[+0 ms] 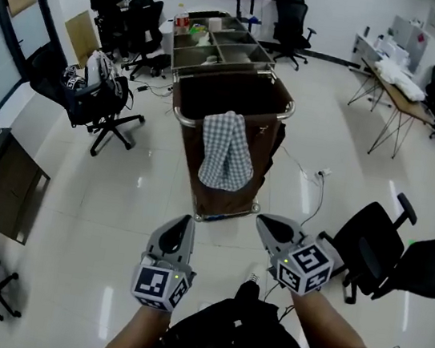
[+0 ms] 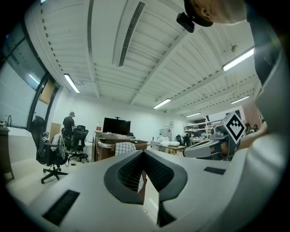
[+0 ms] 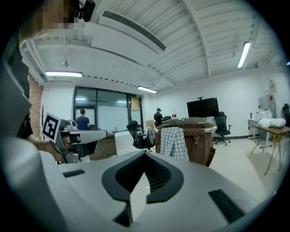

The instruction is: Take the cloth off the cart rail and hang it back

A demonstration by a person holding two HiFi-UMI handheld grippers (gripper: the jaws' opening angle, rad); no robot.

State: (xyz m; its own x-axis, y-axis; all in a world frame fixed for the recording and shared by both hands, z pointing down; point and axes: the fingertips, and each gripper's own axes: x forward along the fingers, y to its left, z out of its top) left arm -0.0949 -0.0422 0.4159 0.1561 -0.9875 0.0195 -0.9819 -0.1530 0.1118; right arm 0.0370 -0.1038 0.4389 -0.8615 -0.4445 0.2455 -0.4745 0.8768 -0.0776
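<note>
Both grippers are clenched on nothing. The left gripper (image 1: 183, 229) and right gripper (image 1: 273, 228) sit side by side with their jaws together, pointing toward the cart (image 1: 219, 52). Well ahead of them, about midway between where the two point, the cloth (image 1: 227, 153) is draped over the near rail (image 1: 185, 120). This fits a cloth waiting to be taken off as well as one already hung back, and the pictures don't settle which. The cloth is soft, checked and woven, and falls in loose folds. The rail is a shiny round metal tube with curved corners, above a brown fabric bag (image 1: 239, 203).
</note>
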